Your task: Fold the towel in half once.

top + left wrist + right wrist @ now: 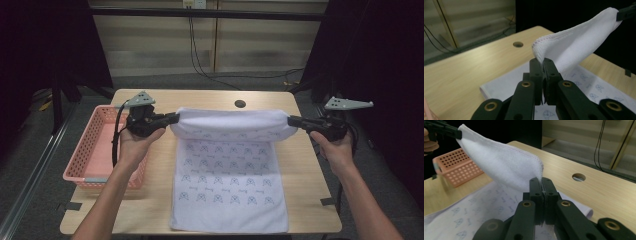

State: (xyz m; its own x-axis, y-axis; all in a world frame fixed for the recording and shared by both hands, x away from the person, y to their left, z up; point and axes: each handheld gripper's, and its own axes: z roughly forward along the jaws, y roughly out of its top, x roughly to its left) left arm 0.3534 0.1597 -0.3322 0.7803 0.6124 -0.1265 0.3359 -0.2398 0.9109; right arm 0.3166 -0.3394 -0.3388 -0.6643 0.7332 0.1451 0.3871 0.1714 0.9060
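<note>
A white towel (pixel 227 165) with a small blue print lies on the wooden table (pixel 150 200); its far edge is lifted and curls toward me. My left gripper (pixel 175 118) is shut on the towel's far left corner (pixel 541 56). My right gripper (pixel 291 120) is shut on the far right corner (pixel 539 173). Both hold the edge taut above the table, and the near part of the towel (pixel 230 210) still rests flat. In the left gripper view the towel (pixel 576 45) stretches away to the right gripper (pixel 617 15). In the right gripper view the towel (pixel 499 165) runs to the left gripper (pixel 459 133).
A pink perforated basket (pixel 102 150) stands at the table's left edge, close to my left forearm. A round cable hole (pixel 240 104) sits near the far edge. Cables hang behind the table. Bare wood lies on the right side beside the towel.
</note>
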